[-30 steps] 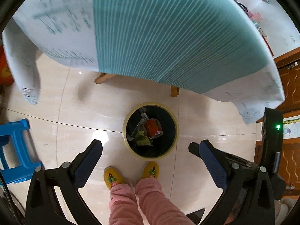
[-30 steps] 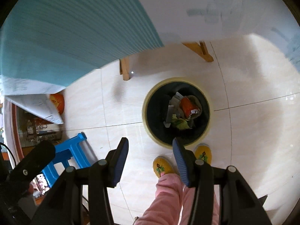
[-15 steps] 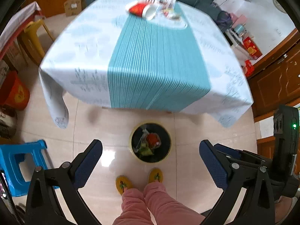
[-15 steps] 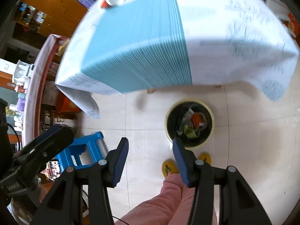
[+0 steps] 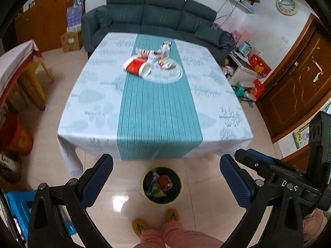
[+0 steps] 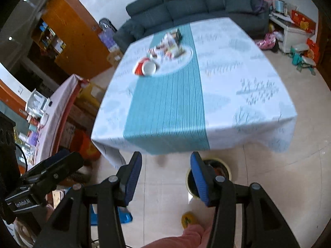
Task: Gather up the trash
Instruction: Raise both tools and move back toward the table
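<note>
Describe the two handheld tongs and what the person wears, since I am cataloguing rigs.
Left tongs: black frame, silver rivets, two wide fingers with dark blue dimpled pads. Right tongs: same black frame, brighter blue pads. The right unit's black body, seen in the left view, carries white lettering and a small green light. The person wears pink trousers and yellow slippers.

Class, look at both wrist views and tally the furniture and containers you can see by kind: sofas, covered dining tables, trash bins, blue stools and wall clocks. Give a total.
Sofa: 1
Covered dining table: 1
Trash bin: 1
Blue stool: 1
Wall clock: 1
Total: 5
</note>
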